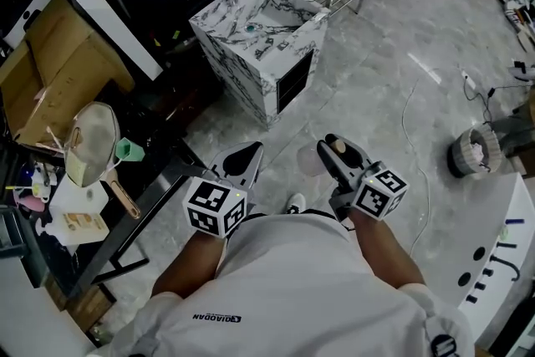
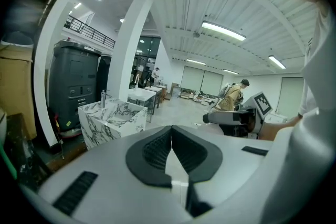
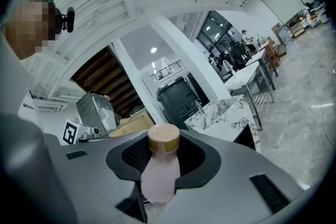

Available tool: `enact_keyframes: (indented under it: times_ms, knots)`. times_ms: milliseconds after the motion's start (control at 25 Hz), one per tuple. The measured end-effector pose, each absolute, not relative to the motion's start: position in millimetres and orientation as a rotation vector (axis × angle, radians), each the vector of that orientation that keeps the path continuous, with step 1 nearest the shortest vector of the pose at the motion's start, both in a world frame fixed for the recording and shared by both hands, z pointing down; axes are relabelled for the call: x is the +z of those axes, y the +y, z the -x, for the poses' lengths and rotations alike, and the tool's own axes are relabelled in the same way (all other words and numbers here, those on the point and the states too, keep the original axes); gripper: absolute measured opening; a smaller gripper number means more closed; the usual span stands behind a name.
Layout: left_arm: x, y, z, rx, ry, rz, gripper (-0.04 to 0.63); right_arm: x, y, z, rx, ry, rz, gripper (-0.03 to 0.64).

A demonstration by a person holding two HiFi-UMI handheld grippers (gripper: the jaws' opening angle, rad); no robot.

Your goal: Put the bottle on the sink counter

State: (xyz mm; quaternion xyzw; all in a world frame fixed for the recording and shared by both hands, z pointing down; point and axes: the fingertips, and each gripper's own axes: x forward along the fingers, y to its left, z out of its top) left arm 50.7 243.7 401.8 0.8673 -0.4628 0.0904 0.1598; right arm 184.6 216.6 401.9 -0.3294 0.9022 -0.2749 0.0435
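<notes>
The right tongs (image 3: 163,153) pinch a tan-capped pink bottle (image 3: 157,176), well short of the marble sink unit (image 1: 224,54). The left tongs (image 2: 171,136) are pressed together, empty. This looks like the carrying step. Next the bottle must reach the unit's surface and be set down upright.

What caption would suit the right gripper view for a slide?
Right gripper clamps a pale pink bottle, with the marble sink unit beyond.

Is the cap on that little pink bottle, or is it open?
Capped: a tan cap sits on the bottle clamped in the right gripper.
</notes>
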Motion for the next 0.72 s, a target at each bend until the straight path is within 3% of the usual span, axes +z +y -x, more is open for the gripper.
enact_keyframes:
  times_ms: [720]
  knots:
    - [393, 169, -103, 0.294, -1.355, -2.481, 0.015, 407, 146, -235, -0.869, 2.741, 0.985, 0.147]
